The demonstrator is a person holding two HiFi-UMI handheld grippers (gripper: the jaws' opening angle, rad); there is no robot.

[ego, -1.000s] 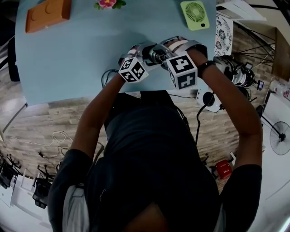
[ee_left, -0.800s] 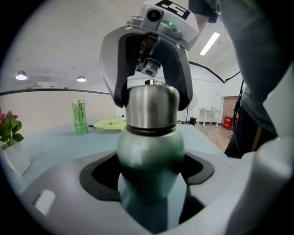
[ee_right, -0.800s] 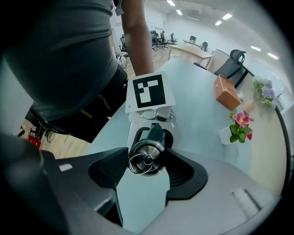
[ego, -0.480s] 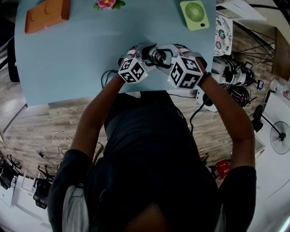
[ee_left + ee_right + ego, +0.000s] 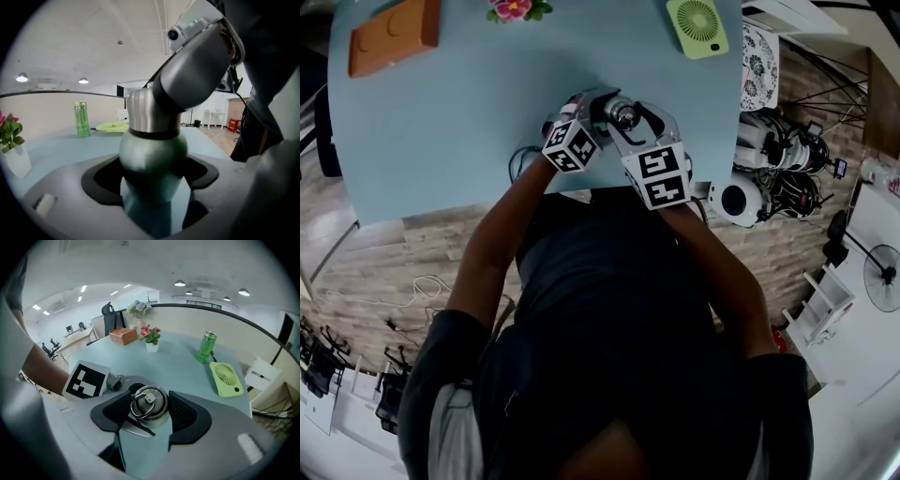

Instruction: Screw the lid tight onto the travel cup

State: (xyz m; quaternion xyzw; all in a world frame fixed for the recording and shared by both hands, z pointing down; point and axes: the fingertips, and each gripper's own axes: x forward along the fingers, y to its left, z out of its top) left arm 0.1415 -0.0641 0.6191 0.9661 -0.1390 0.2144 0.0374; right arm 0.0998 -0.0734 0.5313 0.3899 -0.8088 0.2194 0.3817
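- Far left on the worktop point(image 5: 459, 122), an orange block point(image 5: 394, 33) and some flowers point(image 5: 511, 9) lie well apart from the work and have not shifted.
- Next comes the left gripper point(image 5: 152, 180), its jaws clamped on the green body of the cup point(image 5: 152, 150). The cup stands upright close to the worktop's near edge. This gripper's marker cube point(image 5: 572, 145) sits where it did a second ago, so it is acting as the anchor.
- On the cup's neck sits the steel lid point(image 5: 149, 401), ring on top. It looks level, with only a dark seam between it and the body.
- The right gripper point(image 5: 150, 411) comes down from above, its jaws closed on the lid's sides. Over the last second its cube has swung from the cup's right round toward the person's body, and the forearm has followed.
- Seen from above, that sweep runs clockwise, so it reads as a tightening turn, with the cup held from spinning. Whether the thread is fully home cannot be told. The wrist looks near the end of its reach, so a release and fresh grip may be needed.
- Far right, a fan point(image 5: 697, 26) and a can point(image 5: 205, 347) stand untouched.
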